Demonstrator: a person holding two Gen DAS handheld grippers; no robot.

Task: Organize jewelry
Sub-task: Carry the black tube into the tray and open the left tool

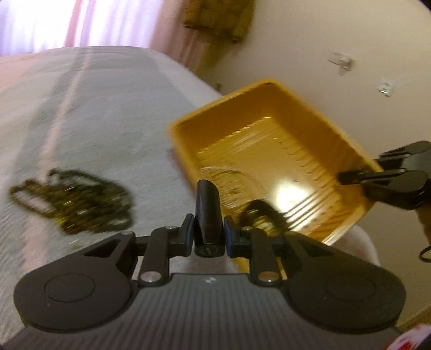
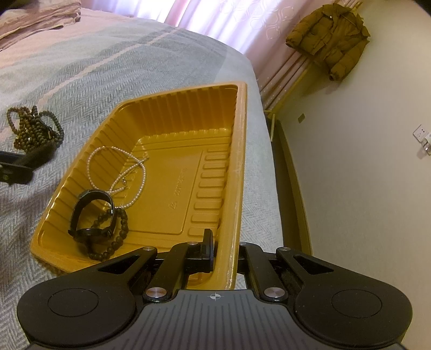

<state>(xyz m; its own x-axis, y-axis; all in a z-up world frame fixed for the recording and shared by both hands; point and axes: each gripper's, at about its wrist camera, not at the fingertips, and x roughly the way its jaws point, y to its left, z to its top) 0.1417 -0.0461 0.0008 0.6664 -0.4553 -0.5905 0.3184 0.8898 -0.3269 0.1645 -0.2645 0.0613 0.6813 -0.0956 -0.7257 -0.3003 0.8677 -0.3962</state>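
Note:
A yellow plastic tray (image 2: 229,167) sits on the grey bedspread near the bed's edge. It holds a white pearl necklace (image 2: 134,172), a black watch (image 2: 91,215) and a dark bead bracelet (image 2: 118,237). My right gripper (image 2: 223,242) is shut on the tray's near rim; it shows at the right in the left wrist view (image 1: 358,176). A pile of dark bead necklaces (image 2: 35,129) lies on the bedspread left of the tray, blurred in the left wrist view (image 1: 78,202). My left gripper (image 1: 207,193) is shut and empty, above the tray's (image 1: 309,113) left corner.
The bed's edge (image 2: 269,150) drops off just right of the tray. A brown jacket (image 2: 331,40) hangs by pink curtains. A wall socket (image 2: 423,140) is at the right. Folded pink bedding (image 2: 40,16) lies at the far left.

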